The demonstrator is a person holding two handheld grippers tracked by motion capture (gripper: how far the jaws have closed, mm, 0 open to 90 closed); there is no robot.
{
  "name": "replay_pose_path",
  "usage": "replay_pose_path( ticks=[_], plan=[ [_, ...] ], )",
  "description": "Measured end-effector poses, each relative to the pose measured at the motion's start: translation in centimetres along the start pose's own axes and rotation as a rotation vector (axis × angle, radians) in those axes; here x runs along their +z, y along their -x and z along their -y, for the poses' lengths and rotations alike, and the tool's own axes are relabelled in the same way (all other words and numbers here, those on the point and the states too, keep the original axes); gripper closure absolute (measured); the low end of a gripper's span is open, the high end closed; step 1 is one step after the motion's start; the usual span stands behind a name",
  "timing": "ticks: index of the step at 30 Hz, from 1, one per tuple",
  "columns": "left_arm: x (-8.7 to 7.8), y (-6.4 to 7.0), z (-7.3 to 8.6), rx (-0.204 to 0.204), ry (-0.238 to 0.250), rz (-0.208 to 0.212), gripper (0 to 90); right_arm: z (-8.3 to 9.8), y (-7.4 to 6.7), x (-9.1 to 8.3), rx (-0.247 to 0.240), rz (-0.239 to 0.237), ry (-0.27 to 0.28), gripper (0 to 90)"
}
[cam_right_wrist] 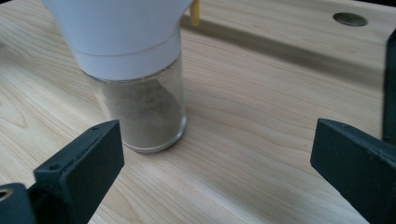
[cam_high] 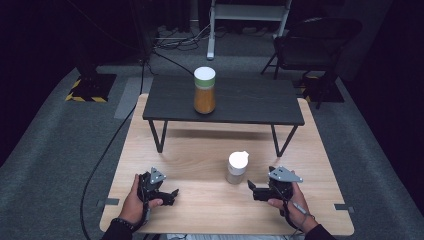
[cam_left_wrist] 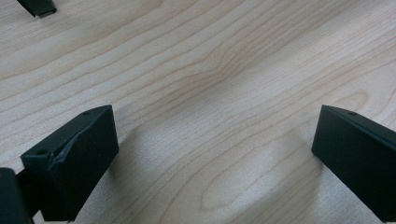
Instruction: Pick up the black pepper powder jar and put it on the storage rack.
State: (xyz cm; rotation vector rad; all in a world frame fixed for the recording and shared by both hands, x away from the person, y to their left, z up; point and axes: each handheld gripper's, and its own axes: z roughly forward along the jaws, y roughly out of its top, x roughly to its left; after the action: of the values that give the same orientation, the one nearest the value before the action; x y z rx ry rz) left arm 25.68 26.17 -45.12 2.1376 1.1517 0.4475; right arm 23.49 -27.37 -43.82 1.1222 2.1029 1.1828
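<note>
1. Nearest the person, two hands hold a gripper each, low over the pale wooden counter [cam_high: 200, 150]. The left gripper [cam_high: 171, 195] sits at about 7 o'clock on the counter, the right gripper [cam_high: 251, 190] at about 5 o'clock.
2. Both sets of fingers stand wide apart and hold nothing. In the left gripper view, bare wood grain lies between the fingers [cam_left_wrist: 74, 158].
3. Just beyond the right gripper, near the counter's middle, stands a small glass shaker jar [cam_high: 236, 168], upright, with a wide white cap. In the right gripper view the small glass shaker jar [cam_right_wrist: 140, 88] is toward 11 o'clock, close to the left finger [cam_right_wrist: 79, 172] but apart from it.
4. Handling, as a judgement: the jar looks light, rigid and breakable, its glass smooth and likely slippery. Pale powder fills its lower part. The straight glass body below the cap seems the surest place to grip; the cap flares and may slip.
5. Farther off, at 12 o'clock, a low dark shelf [cam_high: 250, 102] on legs carries a taller jar of orange contents [cam_high: 205, 92] with a white lid.
</note>
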Motion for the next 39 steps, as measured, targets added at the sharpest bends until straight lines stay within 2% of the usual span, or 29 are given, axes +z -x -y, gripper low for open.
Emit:
replay_pose_path(
  ticks=[8,15,21,28,34,39],
  plan=[
    [0.0,0.0,0.0,0.000,-0.001,0.000,0.4,0.0,-0.5,1.2,-0.001,-0.047,0.012,2.9],
    [0.0,0.0,0.0,0.000,0.000,0.002,0.4,-0.1,-1.4,2.5,-0.013,-0.060,0.021,3.4],
    [0.0,-0.1,0.0,0.000,-0.001,0.003,0.4,-0.1,-1.8,3.4,-0.004,-0.071,0.033,3.5],
    [0.0,-0.1,0.0,0.000,-0.001,0.003,0.4,0.2,-1.8,4.9,0.042,-0.110,0.044,4.1],
    [0.0,-0.1,0.0,0.000,-0.001,0.005,0.4,0.0,-2.2,5.6,0.071,-0.112,0.056,4.7],
    [0.0,-0.1,0.0,0.000,-0.001,0.005,0.4,0.0,-2.1,6.2,0.115,-0.116,0.074,7.3]
  ],
)
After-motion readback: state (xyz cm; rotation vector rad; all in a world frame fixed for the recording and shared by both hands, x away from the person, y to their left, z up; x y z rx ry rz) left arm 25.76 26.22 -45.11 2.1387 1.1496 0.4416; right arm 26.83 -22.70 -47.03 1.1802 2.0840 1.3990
